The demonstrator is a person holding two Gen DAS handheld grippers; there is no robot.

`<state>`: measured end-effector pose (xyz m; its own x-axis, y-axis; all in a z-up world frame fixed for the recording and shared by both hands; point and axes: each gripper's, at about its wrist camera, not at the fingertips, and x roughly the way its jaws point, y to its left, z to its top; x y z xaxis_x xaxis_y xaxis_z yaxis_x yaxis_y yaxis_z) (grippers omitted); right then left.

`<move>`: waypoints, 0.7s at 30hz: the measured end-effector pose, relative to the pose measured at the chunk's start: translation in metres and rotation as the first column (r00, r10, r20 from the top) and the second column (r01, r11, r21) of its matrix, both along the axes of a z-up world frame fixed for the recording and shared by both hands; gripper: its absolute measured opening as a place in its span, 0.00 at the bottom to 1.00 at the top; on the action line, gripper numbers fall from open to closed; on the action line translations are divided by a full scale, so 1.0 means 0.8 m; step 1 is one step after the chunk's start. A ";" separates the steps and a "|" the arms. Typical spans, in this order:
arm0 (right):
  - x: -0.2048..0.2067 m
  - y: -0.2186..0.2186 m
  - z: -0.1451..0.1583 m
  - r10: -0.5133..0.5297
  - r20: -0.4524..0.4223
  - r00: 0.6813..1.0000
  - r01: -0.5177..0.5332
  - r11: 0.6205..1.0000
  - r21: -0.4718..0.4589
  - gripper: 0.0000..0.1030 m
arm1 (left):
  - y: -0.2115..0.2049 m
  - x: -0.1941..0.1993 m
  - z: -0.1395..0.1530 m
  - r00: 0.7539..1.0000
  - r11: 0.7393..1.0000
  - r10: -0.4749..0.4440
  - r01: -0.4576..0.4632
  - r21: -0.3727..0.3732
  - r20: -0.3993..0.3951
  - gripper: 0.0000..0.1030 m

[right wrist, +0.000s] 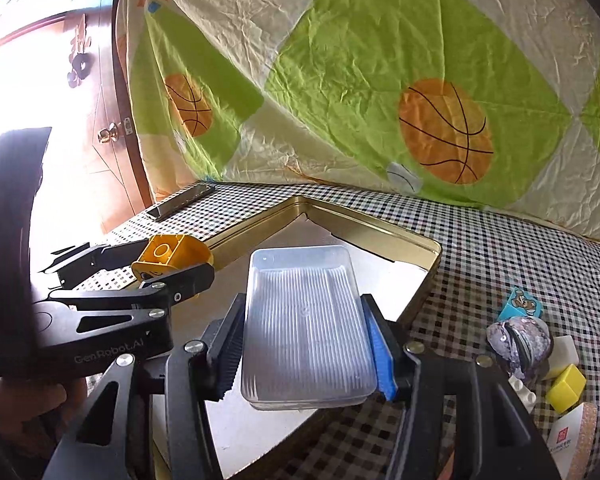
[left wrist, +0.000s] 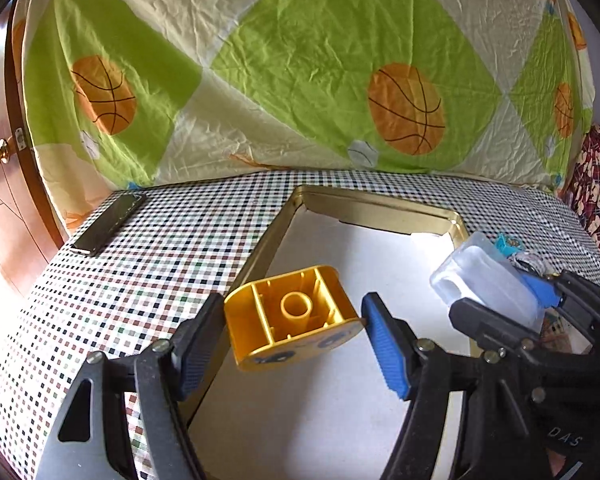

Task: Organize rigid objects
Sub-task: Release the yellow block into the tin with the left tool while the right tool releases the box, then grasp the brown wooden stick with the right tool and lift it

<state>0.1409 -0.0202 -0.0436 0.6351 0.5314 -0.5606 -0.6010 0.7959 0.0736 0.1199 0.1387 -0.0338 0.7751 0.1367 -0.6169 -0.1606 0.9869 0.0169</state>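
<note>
The left gripper [left wrist: 294, 334] clamps a yellow toy block [left wrist: 294, 316] between its pads, hollow underside up, above the near-left edge of a gold tin tray [left wrist: 380, 208]. Just to its right, the right gripper [right wrist: 306, 344] pinches a clear plastic box [right wrist: 306, 328] over the tray's white floor. Beyond both lie a checked tablecloth [left wrist: 160, 248], small toys [right wrist: 540, 344] at far right, and a basketball-print quilt [left wrist: 300, 60].
</note>
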 end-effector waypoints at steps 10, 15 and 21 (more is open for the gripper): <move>0.007 0.004 -0.005 -0.026 -0.021 0.999 0.026 1.000 -0.011 0.70 | 0.009 -0.005 -0.002 0.998 0.998 0.063 -0.063 0.028 0.015 0.90; -0.041 -0.043 0.005 -0.018 0.024 1.000 0.018 1.000 0.005 0.72 | 0.001 -0.062 0.005 0.987 0.996 0.074 -0.067 -0.057 0.139 0.98; -0.108 -0.137 0.001 -0.065 0.102 0.993 0.065 0.998 0.005 0.75 | -0.038 -0.119 -0.005 0.971 0.994 0.057 -0.034 -0.101 0.232 1.00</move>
<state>0.0542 -0.1295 -0.0428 0.7221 0.4879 -0.4904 -0.5523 0.8335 0.0161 0.0246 0.1082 -0.0382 0.8936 0.1244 -0.4312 -0.1936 0.9737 -0.1203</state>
